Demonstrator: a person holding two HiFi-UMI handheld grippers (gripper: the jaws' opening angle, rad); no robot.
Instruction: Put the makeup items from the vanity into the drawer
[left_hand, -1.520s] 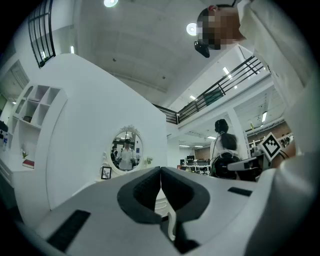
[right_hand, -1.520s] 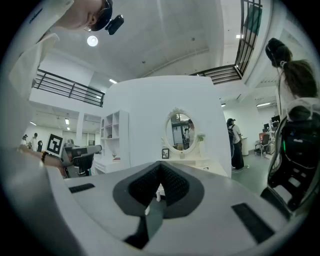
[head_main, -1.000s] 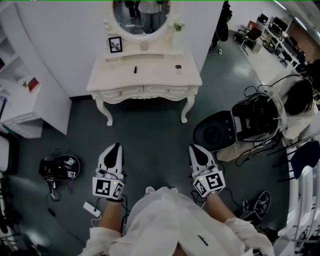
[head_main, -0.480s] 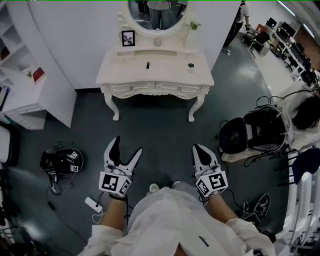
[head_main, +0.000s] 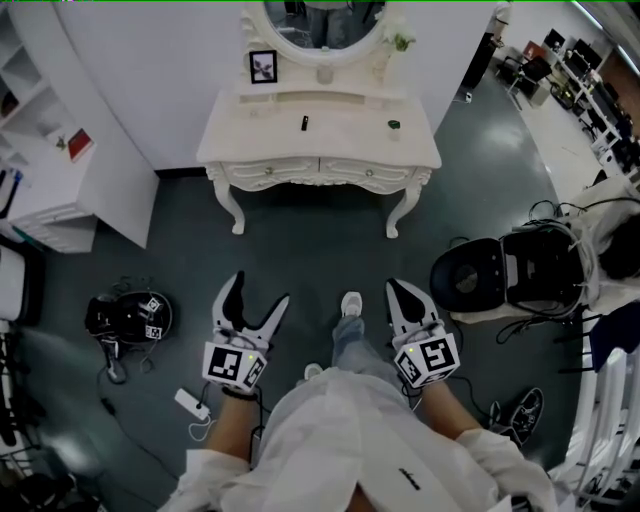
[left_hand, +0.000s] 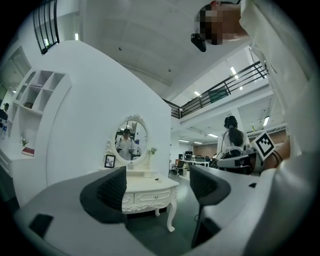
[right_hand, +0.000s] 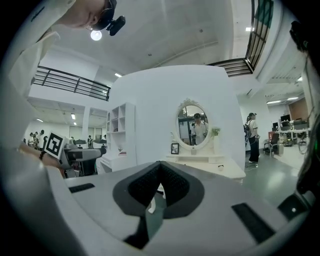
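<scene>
Left gripper (head_main: 258, 291) jaws opening — empty, vanity (head_main: 345, 140) ahead, perhaps lipstick (head_main: 304, 122) atop

Left gripper (head_main: 259, 291) jaws opening, empty — right gripper (head_main: 394, 288) jaws together

Vanity (head_main: 345, 142): dark tube (head_main: 304, 123), small jar (head_main: 394, 125)

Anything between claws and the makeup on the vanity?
Nothing visible: bare floor from the left claw (opening, empty) and right claw to the vanity. The black stick and small round item sit exposed on top.
</scene>
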